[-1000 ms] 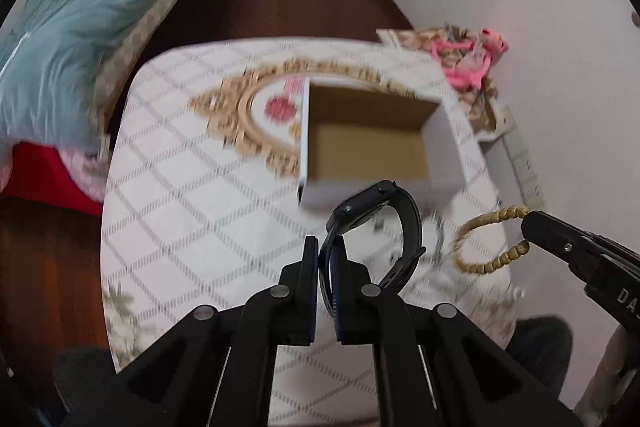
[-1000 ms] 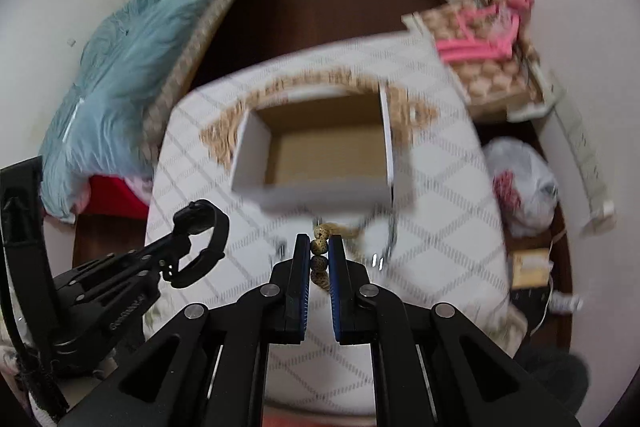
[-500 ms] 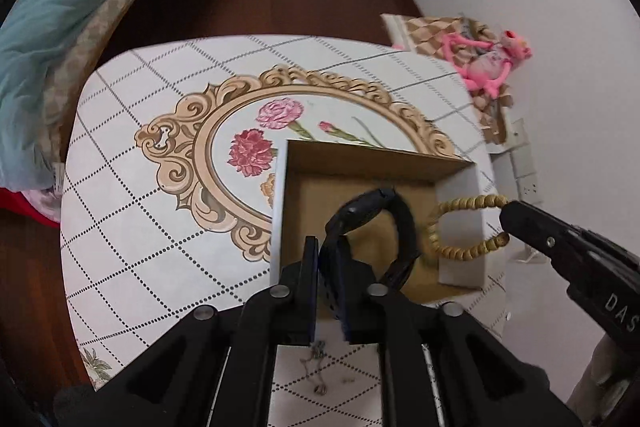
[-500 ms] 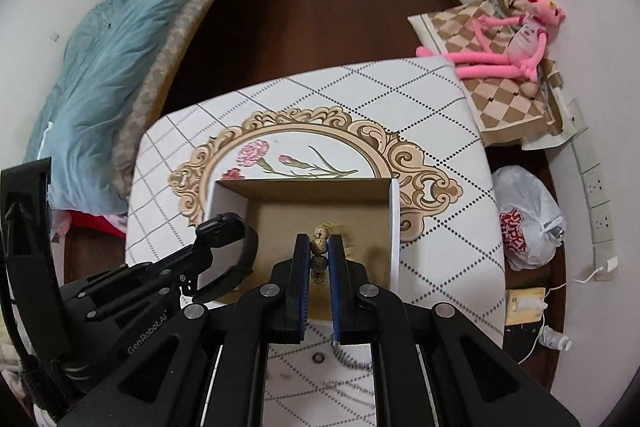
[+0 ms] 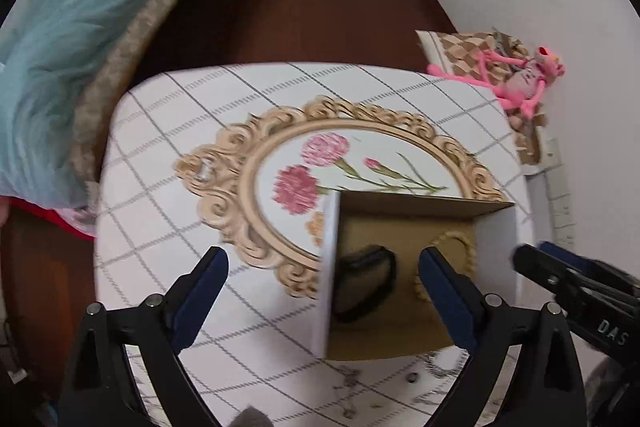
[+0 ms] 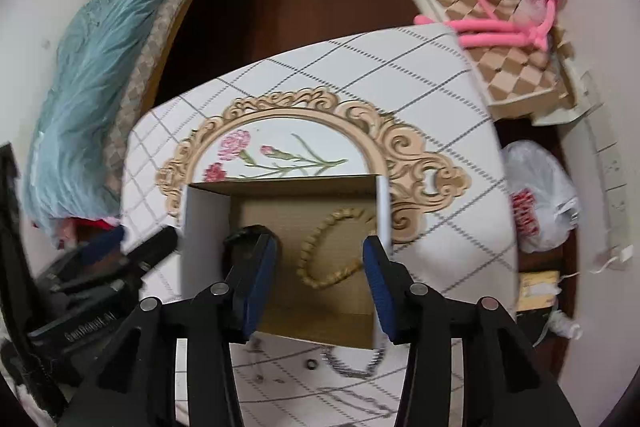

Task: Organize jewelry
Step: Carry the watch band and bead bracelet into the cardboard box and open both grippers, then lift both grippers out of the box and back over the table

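Observation:
An open cardboard box (image 5: pixel 494 239) (image 6: pixel 204 219) with white outer walls sits on the patterned table. A black watch (image 5: pixel 366 281) (image 6: pixel 246 233) and a wooden bead bracelet (image 6: pixel 326 247) (image 5: pixel 454 241) lie inside it. My left gripper (image 5: pixel 322 267) is open and empty above the box's left wall. My right gripper (image 6: pixel 320 253) is open and empty above the box, over the bracelet. Each gripper shows at the edge of the other's view.
The table (image 5: pixel 168 155) has a gold ornate frame print with pink flowers. Small rings and a chain (image 6: pixel 352 367) lie on the near part of the table. A bed with a teal blanket (image 5: pixel 60 39) is on the left. A pink plush toy (image 6: pixel 504 23) and a plastic bag (image 6: pixel 540 199) are on the right.
Both grippers opened. The watch dropped from my left gripper and the bead bracelet from my right one into the box.

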`<state>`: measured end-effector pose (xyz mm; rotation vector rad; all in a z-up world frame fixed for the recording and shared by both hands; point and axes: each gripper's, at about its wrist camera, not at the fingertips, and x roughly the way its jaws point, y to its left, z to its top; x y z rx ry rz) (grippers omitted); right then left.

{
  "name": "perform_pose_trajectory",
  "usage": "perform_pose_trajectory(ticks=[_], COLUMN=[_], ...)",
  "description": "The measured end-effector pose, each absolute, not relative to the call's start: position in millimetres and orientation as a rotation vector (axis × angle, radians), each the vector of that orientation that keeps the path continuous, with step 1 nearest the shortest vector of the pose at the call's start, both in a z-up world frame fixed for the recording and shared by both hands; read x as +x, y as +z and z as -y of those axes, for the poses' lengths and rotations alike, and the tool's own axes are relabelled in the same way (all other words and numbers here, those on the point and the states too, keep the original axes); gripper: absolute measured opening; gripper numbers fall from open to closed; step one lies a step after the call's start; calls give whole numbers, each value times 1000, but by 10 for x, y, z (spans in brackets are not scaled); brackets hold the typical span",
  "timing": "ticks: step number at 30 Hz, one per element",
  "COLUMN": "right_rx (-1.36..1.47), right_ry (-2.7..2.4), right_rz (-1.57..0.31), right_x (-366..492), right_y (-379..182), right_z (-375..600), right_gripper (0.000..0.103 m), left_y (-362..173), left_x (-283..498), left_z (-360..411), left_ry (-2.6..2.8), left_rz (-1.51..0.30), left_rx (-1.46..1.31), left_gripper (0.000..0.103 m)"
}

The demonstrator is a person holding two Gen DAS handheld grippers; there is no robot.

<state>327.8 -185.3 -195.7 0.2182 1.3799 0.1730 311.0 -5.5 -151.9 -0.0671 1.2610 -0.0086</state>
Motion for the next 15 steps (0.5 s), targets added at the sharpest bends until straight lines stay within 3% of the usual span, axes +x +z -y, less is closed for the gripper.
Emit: perform_pose_trajectory(ticks=[1, 3, 15], right_rx=[202, 120, -23], right_ry=[163, 116, -18], right_rz=[-1378, -1368, -1346], right_x=[3264, 3192, 2900], right_y=[-1954, -1953, -2128], right_z=[1855, 1814, 1711], right_gripper=[63, 84, 93], left_y=[-1513, -1507, -1598], left_x=[3086, 3042, 2804], left_z=[46, 33, 108], left_ry=[6, 27, 82], left_rz=[-1249, -1223, -1186], left_rx=[-51, -28, 79], left_gripper=[100, 100, 101])
